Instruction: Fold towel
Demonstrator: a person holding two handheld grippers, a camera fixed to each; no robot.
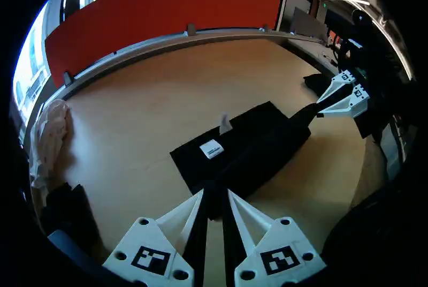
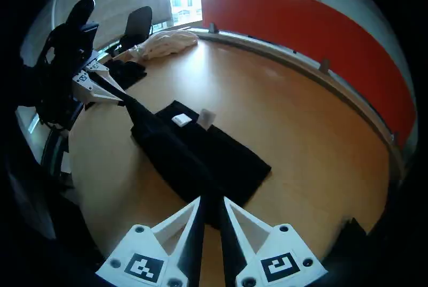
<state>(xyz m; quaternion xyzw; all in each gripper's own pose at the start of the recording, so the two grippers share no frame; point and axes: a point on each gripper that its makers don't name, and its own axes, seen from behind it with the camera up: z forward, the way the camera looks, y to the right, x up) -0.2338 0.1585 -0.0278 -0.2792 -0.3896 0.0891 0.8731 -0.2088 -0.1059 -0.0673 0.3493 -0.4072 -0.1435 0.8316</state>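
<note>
A black towel (image 1: 241,148) lies on the wooden table (image 1: 150,105), its near long edge lifted and stretched between both grippers. My left gripper (image 1: 214,204) is shut on one corner of that edge. My right gripper (image 2: 212,206) is shut on the other corner of the towel (image 2: 208,153). Each view also shows the other gripper farther off, clamped on the far end: the right gripper (image 1: 321,106) and the left gripper (image 2: 120,97). White labels (image 1: 212,149) lie on the towel's flat part.
A crumpled cream cloth (image 2: 163,43) lies at the table's far end, beside a dark item (image 2: 125,73). A red partition (image 1: 160,14) runs along the table's back edge. Office chairs (image 2: 136,24) stand beyond the table.
</note>
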